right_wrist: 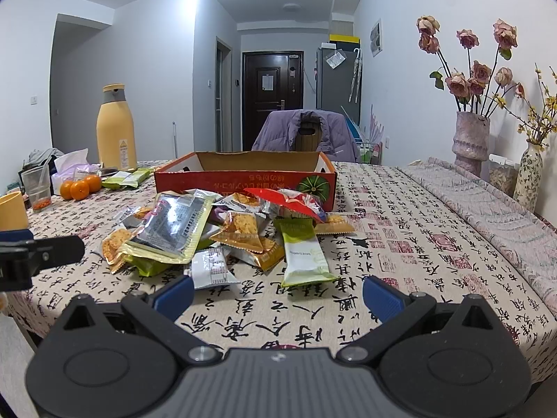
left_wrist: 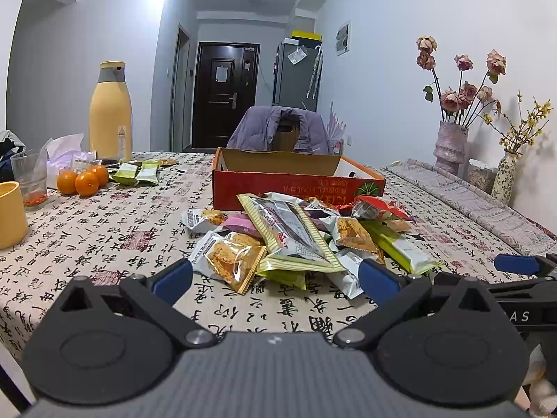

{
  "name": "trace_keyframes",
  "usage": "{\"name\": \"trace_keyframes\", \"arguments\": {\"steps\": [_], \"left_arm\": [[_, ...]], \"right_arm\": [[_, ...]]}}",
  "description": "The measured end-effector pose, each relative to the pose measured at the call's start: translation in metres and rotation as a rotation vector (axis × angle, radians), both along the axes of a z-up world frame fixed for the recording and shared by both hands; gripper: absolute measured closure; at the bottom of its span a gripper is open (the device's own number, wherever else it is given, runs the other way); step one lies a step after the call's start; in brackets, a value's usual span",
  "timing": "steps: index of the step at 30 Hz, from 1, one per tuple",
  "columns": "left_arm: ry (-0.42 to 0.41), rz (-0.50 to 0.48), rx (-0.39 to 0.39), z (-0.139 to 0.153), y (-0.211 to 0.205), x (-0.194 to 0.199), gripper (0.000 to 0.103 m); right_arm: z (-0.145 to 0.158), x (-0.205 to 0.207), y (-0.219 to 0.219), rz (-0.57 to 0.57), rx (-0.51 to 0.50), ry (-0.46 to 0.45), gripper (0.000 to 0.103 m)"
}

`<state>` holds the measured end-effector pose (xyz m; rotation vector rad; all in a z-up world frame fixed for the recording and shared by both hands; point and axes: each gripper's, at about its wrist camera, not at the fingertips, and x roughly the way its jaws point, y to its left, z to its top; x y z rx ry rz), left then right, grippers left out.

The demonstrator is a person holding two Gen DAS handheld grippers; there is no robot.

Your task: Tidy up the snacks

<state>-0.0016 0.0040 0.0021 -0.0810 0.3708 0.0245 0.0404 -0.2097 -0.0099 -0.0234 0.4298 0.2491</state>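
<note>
A heap of snack packets (left_wrist: 299,240) lies on the patterned tablecloth in front of an open red cardboard box (left_wrist: 296,184). On top sits a large silver and yellow packet (left_wrist: 290,231); orange cracker packets (left_wrist: 231,261) and a green and white bar (right_wrist: 303,254) lie around it. My left gripper (left_wrist: 276,277) is open at the near edge of the heap, nothing between its blue fingers. My right gripper (right_wrist: 276,294) is open too, just short of the snack heap (right_wrist: 222,233), with the red box (right_wrist: 243,177) beyond. Each gripper's side shows in the other's view.
At the left stand a yellow flask (left_wrist: 110,111), three oranges (left_wrist: 83,181), a glass (left_wrist: 29,177), a yellow cup (left_wrist: 12,212), tissues and two green packets (left_wrist: 135,172). Vases of flowers (right_wrist: 471,139) stand at the right wall. A chair with a purple jacket (left_wrist: 282,130) is behind the table.
</note>
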Motion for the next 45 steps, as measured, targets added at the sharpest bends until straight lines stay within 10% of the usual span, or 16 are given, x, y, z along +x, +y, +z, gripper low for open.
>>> {"name": "trace_keyframes", "arguments": {"steps": [25,45], "left_arm": [[0.055,0.023,-0.017,-0.001,0.017,0.06,0.0],[0.176,0.049,-0.013,-0.004,0.02,0.124,0.0]], "right_arm": [[-0.006,0.068,-0.001,-0.014,-0.036,0.057,0.003],[-0.026,0.177,0.011,0.041,-0.125,0.26,0.063]]}}
